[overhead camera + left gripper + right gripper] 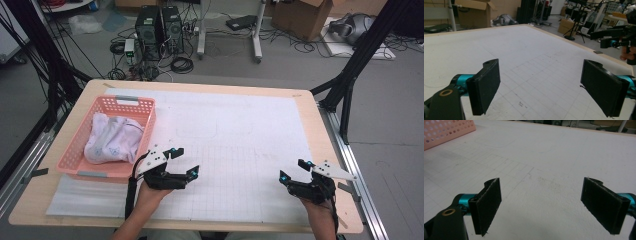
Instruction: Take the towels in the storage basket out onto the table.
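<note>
A pink plastic basket [146, 120] stands at the table's left side, with crumpled white cloth [112, 139] piled inside it. My left gripper [184, 160] hovers just right of the basket's near corner, open, nothing between its jaws [541, 87]. My right gripper [295, 170] is held near the front right of the table, also open and empty [541, 206]. A corner of the basket [446, 131] shows at the upper left of the right gripper view. The right gripper [614, 40] appears far off in the left gripper view.
A white gridded mat [235, 135] covers most of the wooden table [310, 102]. Beyond the far edge are computer towers [160, 30], cables, cardboard boxes [305, 17] and black frame legs [350, 75] on the floor.
</note>
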